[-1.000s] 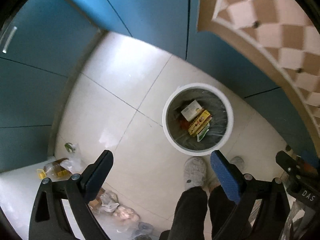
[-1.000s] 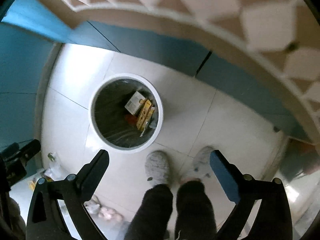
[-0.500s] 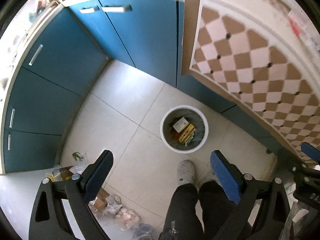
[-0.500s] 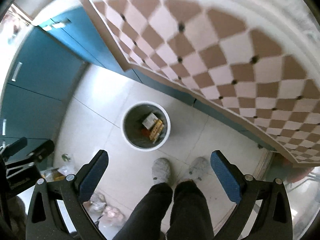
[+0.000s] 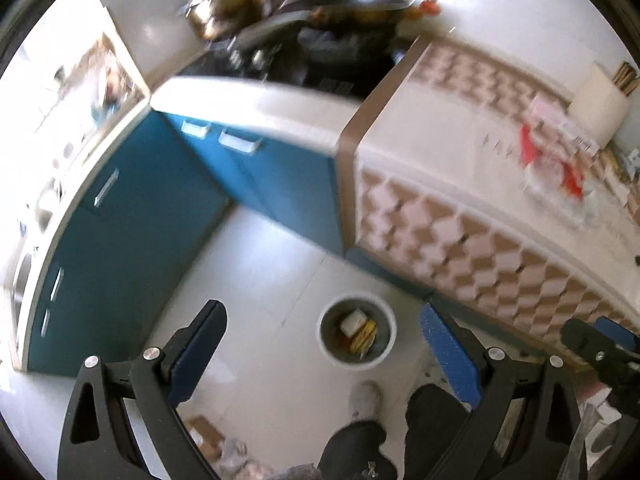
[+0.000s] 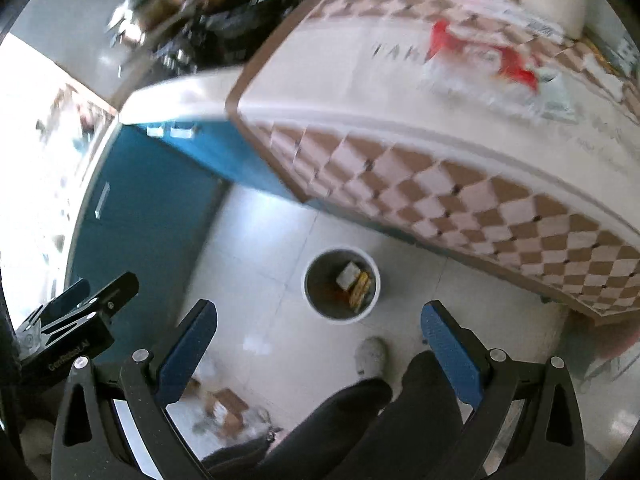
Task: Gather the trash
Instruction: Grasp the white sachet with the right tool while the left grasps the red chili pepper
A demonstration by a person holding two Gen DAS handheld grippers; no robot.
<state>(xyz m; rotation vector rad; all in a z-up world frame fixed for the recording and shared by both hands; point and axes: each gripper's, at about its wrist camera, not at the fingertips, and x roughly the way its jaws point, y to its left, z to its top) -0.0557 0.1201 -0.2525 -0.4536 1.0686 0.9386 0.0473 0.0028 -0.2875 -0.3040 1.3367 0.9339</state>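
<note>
- You are holding the left gripper (image 5: 320,354) with its blue-padded fingers spread wide apart, gripping nothing, pointing down at the pale tiled floor (image 5: 256,280).
- You are holding the right gripper (image 6: 316,344) the same way, its blue pads (image 6: 450,356) standing far apart with nothing between them.
- The round white waste bin with a grey liner (image 5: 357,335) is sitting lower centre in the left view, between the two fingers and beyond their tips; a white carton and a yellow packet (image 5: 363,337) are lying inside it.
- In the right view the same bin (image 6: 341,285) is showing just above the gap between the fingers.
- Loose trash, brown cardboard and crumpled wrappers (image 6: 226,408), is lying on the floor at lower left, blurred.
- A red-and-white plastic package (image 6: 480,60) is resting on the checkered brown-and-cream counter (image 6: 460,184) at upper right.
- Blue cabinet doors (image 5: 132,216) are filling the left side.
- Your dark-trousered legs (image 6: 360,420) and a grey slipper (image 6: 371,354) are standing just below the bin.
</note>
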